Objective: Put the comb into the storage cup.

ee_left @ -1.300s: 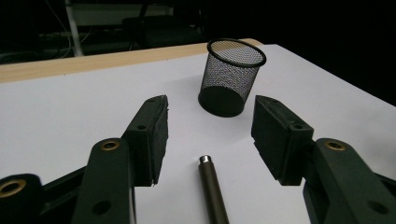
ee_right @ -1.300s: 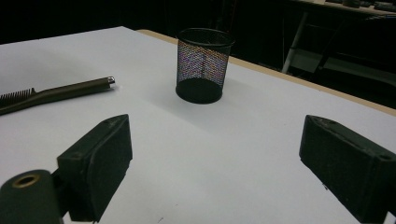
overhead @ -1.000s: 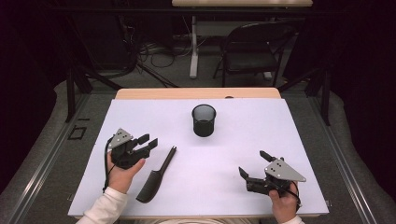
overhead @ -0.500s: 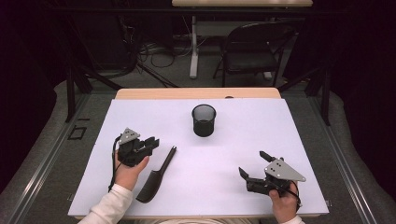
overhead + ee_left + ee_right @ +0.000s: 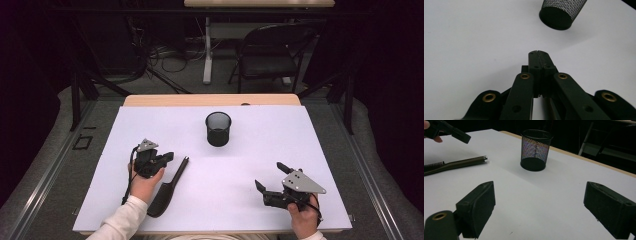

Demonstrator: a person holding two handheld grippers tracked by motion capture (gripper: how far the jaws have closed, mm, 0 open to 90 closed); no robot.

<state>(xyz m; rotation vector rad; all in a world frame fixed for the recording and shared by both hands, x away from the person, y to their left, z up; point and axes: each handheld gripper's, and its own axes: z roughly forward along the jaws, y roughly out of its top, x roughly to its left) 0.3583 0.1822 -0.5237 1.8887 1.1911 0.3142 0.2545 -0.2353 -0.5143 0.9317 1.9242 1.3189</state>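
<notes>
Two hand-held grippers over the white bench [image 5: 300, 135]: left hand-held gripper [image 5: 167, 157] pinched closed on nothing, hovering just beside the brush [image 5: 167, 187], likely poised to reach its handle; right hand-held gripper [image 5: 270, 177] spread wide, empty, waiting well apart. Mesh cup [image 5: 218, 129] upright beyond, probably meant as the brush's destination.

A white-topped table with a wooden far edge [image 5: 210, 100] stands on grey floor [image 5: 45, 165]; behind it sit a dark folding metal chair [image 5: 267, 55] and what look like tangled black cables [image 5: 155, 55], in dim light.
</notes>
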